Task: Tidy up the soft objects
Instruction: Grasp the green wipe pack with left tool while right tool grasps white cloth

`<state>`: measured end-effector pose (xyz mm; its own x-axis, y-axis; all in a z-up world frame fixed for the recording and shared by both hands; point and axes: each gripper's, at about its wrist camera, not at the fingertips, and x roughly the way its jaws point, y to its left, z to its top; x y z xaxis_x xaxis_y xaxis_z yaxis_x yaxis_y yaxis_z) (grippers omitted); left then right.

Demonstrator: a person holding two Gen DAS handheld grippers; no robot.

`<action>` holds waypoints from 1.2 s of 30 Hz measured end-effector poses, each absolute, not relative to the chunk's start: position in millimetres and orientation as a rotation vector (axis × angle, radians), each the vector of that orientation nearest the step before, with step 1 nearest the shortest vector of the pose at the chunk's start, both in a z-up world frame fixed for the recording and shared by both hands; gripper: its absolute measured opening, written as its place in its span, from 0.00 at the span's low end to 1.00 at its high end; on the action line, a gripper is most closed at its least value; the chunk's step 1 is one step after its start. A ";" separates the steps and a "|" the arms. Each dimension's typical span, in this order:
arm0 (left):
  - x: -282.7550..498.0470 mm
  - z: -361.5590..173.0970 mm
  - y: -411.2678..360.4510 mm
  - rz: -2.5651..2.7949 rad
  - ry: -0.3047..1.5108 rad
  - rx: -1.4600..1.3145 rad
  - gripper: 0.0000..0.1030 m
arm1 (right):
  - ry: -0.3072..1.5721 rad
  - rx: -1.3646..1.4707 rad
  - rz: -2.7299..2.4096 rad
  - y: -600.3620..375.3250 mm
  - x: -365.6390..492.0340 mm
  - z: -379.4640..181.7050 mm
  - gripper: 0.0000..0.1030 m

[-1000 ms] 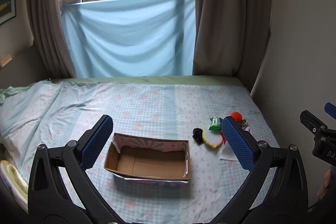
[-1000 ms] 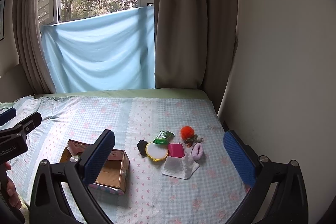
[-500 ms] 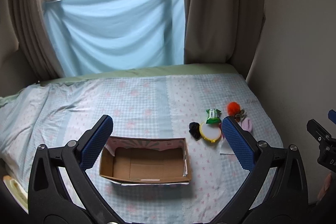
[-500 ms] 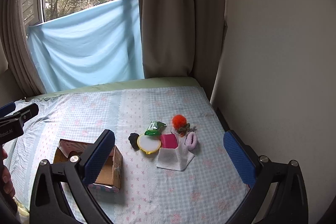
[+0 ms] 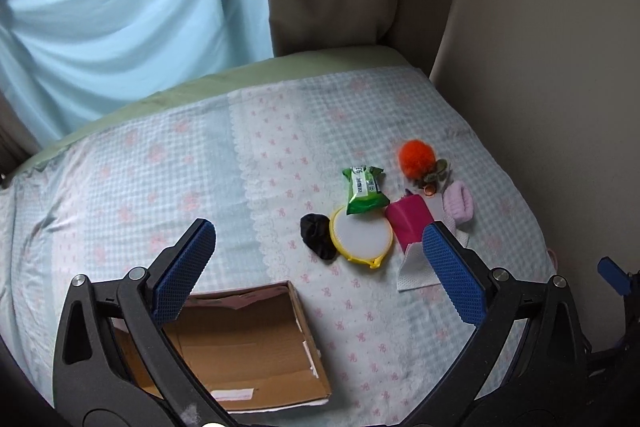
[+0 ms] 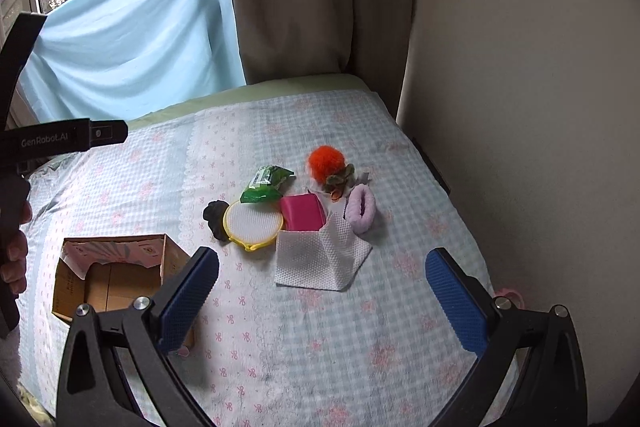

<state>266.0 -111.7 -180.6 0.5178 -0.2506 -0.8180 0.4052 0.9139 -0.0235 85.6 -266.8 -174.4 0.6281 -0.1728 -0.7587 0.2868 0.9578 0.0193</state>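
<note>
Both the left tongs (image 5: 320,267) and the right tongs (image 6: 322,301) are held wide apart with nothing between them. The soft objects lie clustered on the bed ahead of the right tongs: a white cloth (image 6: 318,259), limp and light, probably best pinched at its raised fold, beside a purple scrunchie (image 6: 361,207). The cardboard box (image 5: 248,343) is seen beneath the left tongs.

Both wrist views look down across the bed (image 5: 160,155), sharing the cardboard box (image 6: 112,275) and clutter.

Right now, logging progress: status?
Both tongs, left and right, open, empty. Soft pile untouched on bed; box empty. Nothing blocking.
</note>
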 end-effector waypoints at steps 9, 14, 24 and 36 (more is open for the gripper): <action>362.3 -288.6 -184.9 -0.464 1.119 0.231 0.99 | 0.948 0.189 -0.233 -286.4 141.5 -280.6 1.00; 400.7 -341.3 -215.9 -0.476 1.174 0.251 0.98 | 0.998 0.218 -0.242 -291.9 172.5 -338.1 1.00; 440.5 -419.7 -241.3 -0.459 1.281 0.263 0.88 | 1.071 0.135 -0.264 -279.5 209.2 -421.4 1.00; 454.4 -450.7 -248.9 -0.480 1.343 0.178 0.51 | 1.100 0.115 -0.237 -304.5 207.7 -441.7 0.58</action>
